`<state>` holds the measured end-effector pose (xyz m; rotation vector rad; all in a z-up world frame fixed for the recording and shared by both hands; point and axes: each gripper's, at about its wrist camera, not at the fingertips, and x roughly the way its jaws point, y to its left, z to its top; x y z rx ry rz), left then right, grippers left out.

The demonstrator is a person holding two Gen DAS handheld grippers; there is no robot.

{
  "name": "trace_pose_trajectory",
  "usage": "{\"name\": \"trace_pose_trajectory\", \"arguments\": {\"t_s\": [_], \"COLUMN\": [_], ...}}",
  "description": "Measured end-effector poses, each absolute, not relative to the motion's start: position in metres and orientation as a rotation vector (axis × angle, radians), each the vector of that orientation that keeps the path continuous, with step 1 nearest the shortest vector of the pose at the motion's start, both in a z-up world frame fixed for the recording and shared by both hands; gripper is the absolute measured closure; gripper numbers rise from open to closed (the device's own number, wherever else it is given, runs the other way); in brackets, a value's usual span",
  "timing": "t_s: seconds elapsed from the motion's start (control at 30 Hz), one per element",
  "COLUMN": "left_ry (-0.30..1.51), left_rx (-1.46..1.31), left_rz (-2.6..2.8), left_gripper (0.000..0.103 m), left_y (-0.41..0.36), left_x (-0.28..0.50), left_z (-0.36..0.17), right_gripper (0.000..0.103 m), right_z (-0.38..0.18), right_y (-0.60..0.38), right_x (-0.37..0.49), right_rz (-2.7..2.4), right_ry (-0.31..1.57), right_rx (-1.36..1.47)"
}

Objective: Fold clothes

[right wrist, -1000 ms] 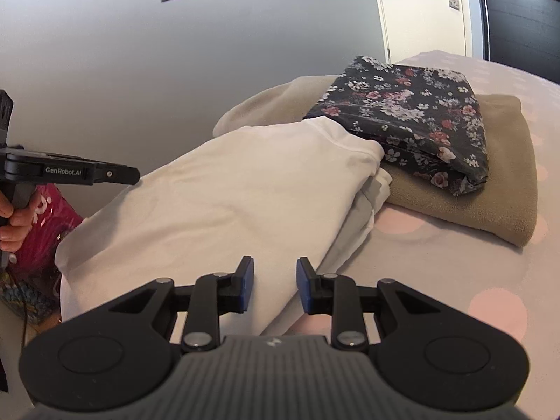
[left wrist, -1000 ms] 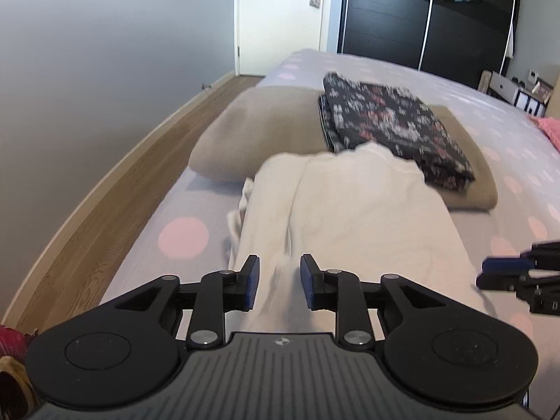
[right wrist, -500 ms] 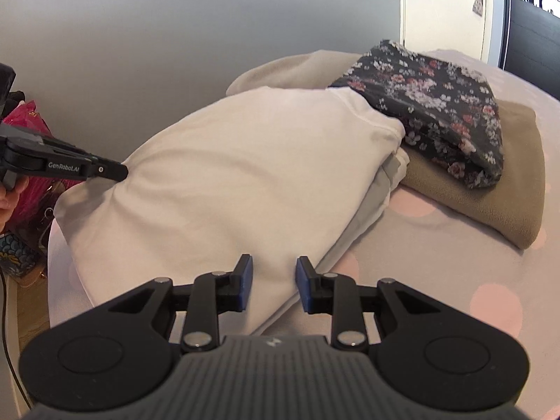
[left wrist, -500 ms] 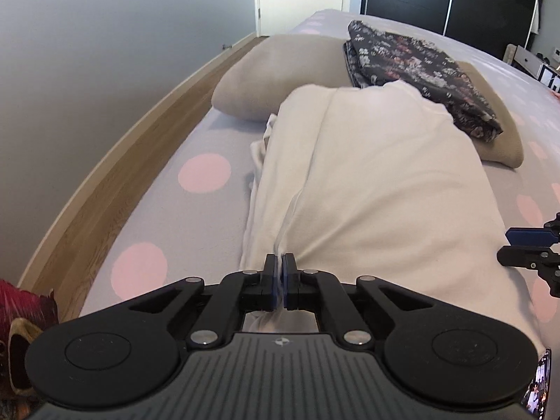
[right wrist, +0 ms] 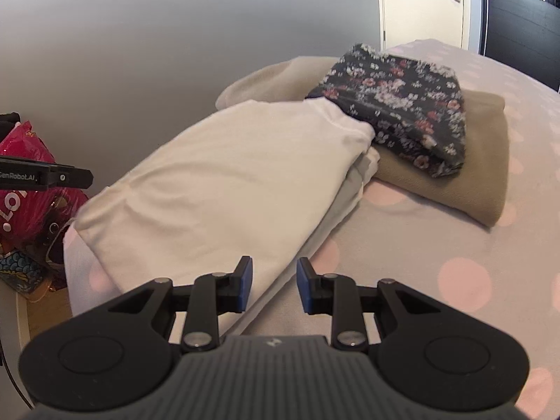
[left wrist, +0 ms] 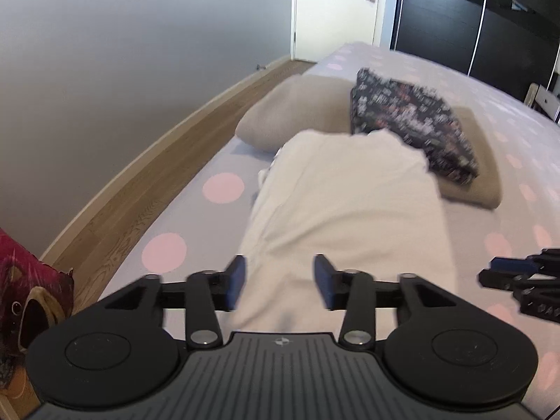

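Spread along the dotted bed (left wrist: pixel 224 189), the white garment (left wrist: pixel 350 203) is laid with its long axis running away from both grippers, its near end framed by the opening, unpinching left gripper (left wrist: pixel 280 280), the parted, empty right gripper (right wrist: pixel 273 285) being held beside its right edge.

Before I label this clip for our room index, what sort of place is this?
A bedroom, most likely. The clothes lie on a bed with a pink-dotted sheet, a dark sliding wardrobe stands beyond it, and a white door is at the far end.
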<state>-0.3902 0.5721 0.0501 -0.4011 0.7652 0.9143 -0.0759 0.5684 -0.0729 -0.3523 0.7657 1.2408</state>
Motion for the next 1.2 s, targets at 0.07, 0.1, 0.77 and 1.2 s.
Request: {"name": "trace_pose_trajectory", "arguments": {"t_s": [0.07, 0.1, 0.77, 1.2], "left_ry": [0.755, 0.751, 0.520, 0.538], "left_rx": [-0.398, -0.398, -0.423, -0.397], "left_rz": [0.920, 0.921, 1.165, 1.186], "left_gripper": [0.042, 0.042, 0.030, 0.030], "left_y": [0.550, 0.540, 0.416, 0.407], "left_x": [-0.381, -0.377, -0.363, -0.358], "left_z": [0.065, 0.071, 0.034, 0.016], "right_gripper": [0.066, 0.064, 0.046, 0.046], "right_z": [-0.059, -0.052, -0.018, -0.043], "right_y": [0.558, 0.552, 0.462, 0.473], "right_x": [-0.081, -0.084, -0.105, -0.107], "right_rz": [1.248, 1.253, 1.223, 1.162], "right_ry": [0.748, 0.737, 0.586, 0.588], "right_rx": [-0.348, -0.351, -0.281, -0.338]}}
